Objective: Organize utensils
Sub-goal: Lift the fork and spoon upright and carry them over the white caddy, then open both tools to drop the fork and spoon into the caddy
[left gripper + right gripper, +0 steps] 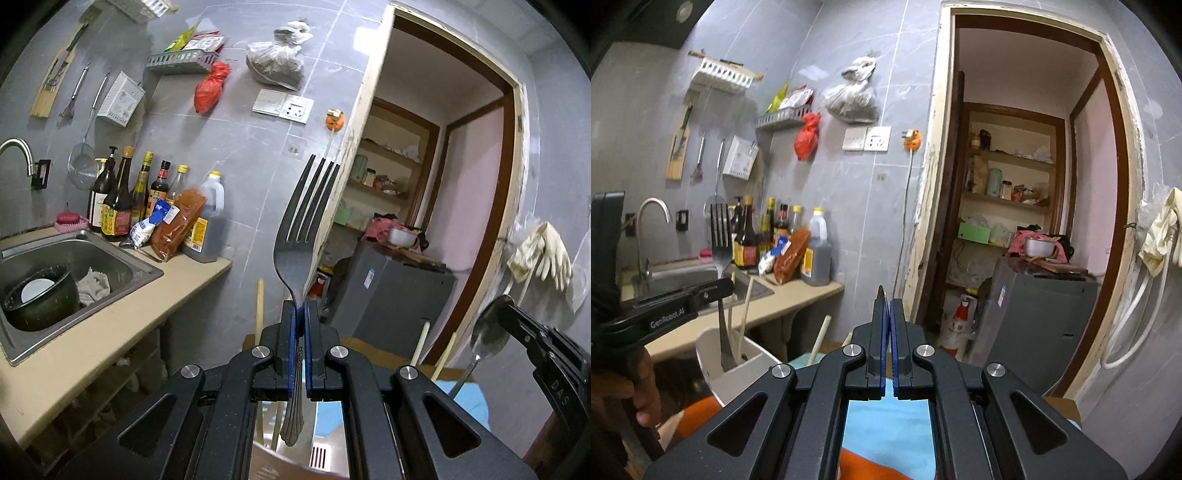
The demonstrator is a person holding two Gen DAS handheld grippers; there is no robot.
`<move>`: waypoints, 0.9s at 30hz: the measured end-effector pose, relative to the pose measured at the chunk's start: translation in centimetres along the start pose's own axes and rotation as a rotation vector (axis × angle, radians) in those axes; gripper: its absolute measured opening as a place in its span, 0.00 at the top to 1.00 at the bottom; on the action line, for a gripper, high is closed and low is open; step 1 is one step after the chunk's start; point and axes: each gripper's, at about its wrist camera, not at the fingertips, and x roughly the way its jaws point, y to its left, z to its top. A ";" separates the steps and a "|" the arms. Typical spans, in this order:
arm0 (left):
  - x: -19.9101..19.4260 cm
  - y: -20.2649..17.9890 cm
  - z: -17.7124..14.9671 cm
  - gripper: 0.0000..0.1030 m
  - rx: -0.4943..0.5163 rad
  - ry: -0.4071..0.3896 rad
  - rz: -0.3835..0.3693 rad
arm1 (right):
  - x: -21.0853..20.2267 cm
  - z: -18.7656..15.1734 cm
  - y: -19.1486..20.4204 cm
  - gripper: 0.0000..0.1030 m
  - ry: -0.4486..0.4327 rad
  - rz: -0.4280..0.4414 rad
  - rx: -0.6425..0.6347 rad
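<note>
My left gripper [300,306] is shut on a metal fork [306,221], tines up, handle hanging down between the blue pads. The right wrist view shows this fork [721,240] held by the left gripper [716,291] with its handle inside a white utensil holder [746,369], beside chopsticks [744,314]. My right gripper [886,306] is shut on a metal spoon; only a thin edge [882,291] shows above the pads. The left wrist view shows the spoon [487,332] bowl up in the right gripper [508,310].
A steel sink [74,266] with a pot sits in the beige counter [129,317] at left, with sauce bottles [155,199] behind it. An open doorway [1027,221] with a grey cabinet [1034,317] is right. A blue and orange cloth [886,424] lies below.
</note>
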 end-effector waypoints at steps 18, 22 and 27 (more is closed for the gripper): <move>0.3 0.1 -2.8 0.97 -0.007 0.102 0.003 | 0.9 -2.3 1.1 0.91 0.088 0.065 0.053; 0.2 0.1 -2.4 0.91 -0.022 0.145 -0.014 | 0.3 -1.7 0.5 0.85 0.075 0.092 0.090; -0.8 -0.4 -1.7 0.70 -0.043 0.144 -0.030 | -0.3 -0.9 -1.4 0.81 0.066 0.135 0.202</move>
